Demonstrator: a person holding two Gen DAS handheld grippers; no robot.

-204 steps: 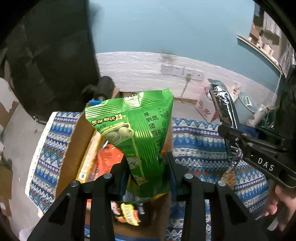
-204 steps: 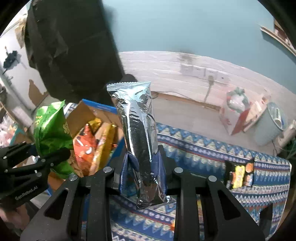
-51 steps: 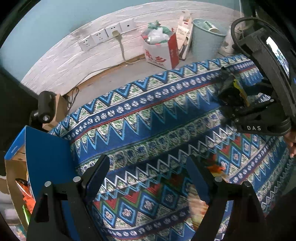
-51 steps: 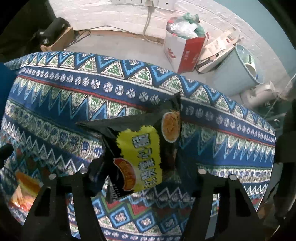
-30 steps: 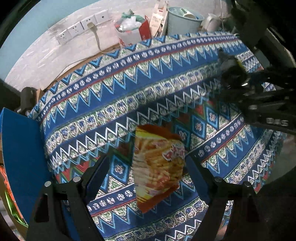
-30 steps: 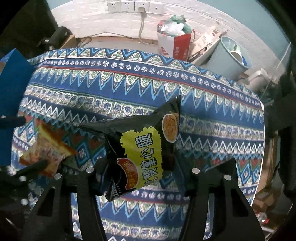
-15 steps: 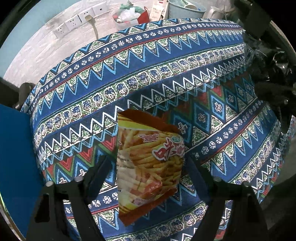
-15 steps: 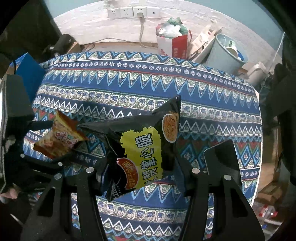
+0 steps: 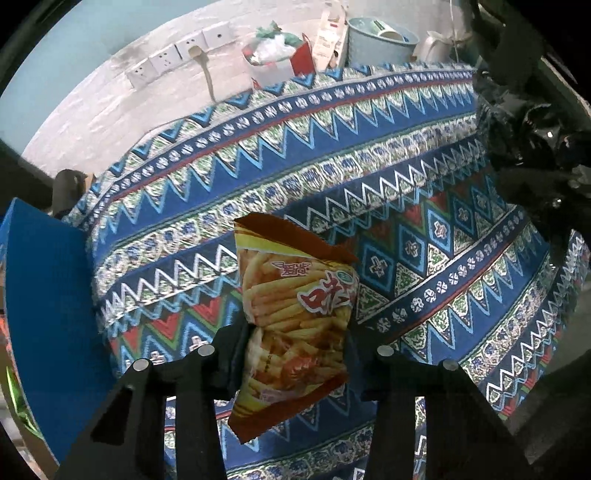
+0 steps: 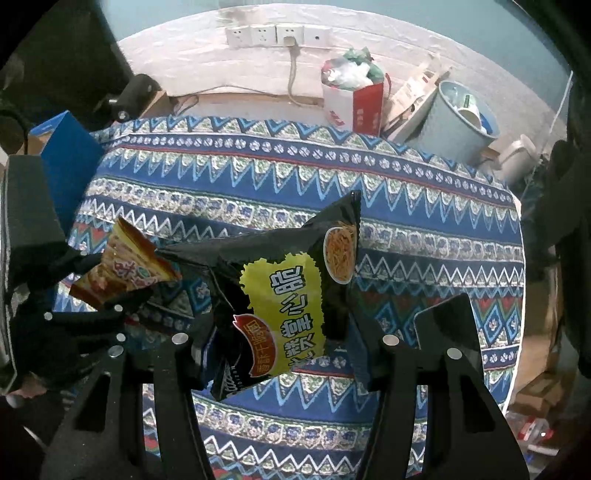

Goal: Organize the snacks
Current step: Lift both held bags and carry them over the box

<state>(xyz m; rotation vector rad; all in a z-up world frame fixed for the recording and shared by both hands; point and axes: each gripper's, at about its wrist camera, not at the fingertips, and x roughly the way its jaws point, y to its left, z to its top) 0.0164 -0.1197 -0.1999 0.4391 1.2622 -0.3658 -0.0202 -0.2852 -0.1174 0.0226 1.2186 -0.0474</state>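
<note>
An orange bag of fry-shaped snacks [image 9: 295, 295] stands between the fingers of my left gripper [image 9: 295, 343], just above the patterned tablecloth [image 9: 332, 147]. The jaws are closing and the pads pinch the bag at its waist. In the right wrist view the same bag [image 10: 125, 266] and the left gripper [image 10: 110, 295] show at the left. My right gripper [image 10: 280, 332] is shut on a black and yellow snack bag [image 10: 288, 288], held above the cloth. A blue-sided cardboard box [image 9: 44, 295] stands at the table's left end.
Beyond the table's far edge a red and white paper bag [image 10: 354, 99] and a pale blue bin [image 10: 458, 122] stand on the floor, under wall sockets [image 10: 277, 35]. A dark flat slab [image 10: 447, 325] lies on the cloth by my right finger. The blue box [image 10: 66, 162] borders the cloth's left side.
The left jaws have come in from wide apart and now pinch the orange bag. The right gripper has risen slightly, still gripping the black and yellow bag.
</note>
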